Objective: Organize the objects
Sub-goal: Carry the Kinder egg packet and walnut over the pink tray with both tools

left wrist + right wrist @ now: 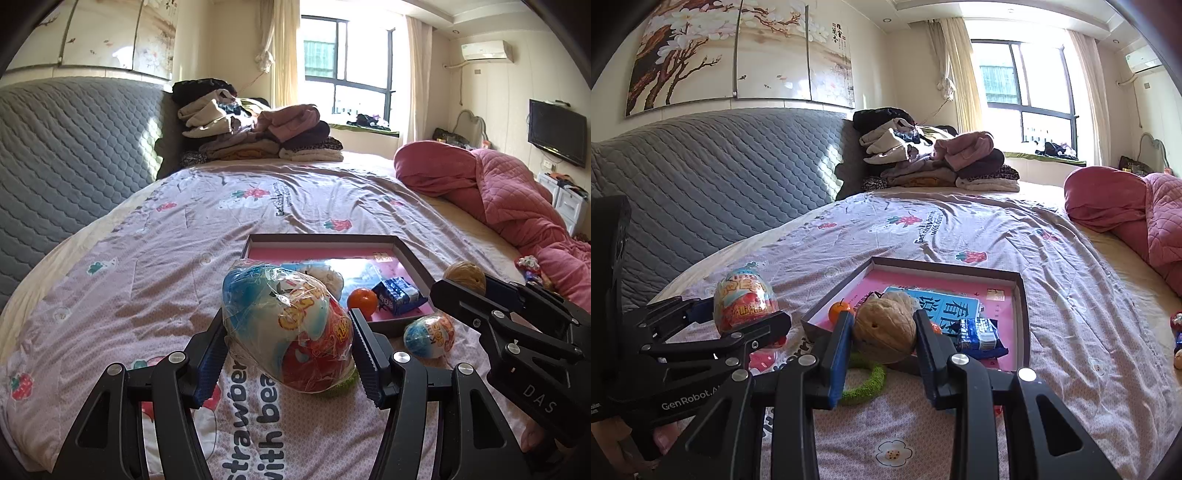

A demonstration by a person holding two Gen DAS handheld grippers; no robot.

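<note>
The left gripper (290, 341) clamped the light, crinkly, slippery plastic-wrapped toy egg (286, 328) by its sides, the right gripper (882, 341) a hard tan walnut (884, 330).

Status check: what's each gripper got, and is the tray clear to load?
Left gripper shut on wrapped toy egg. Right gripper shut on walnut. Tray ahead, partly filled.
</note>
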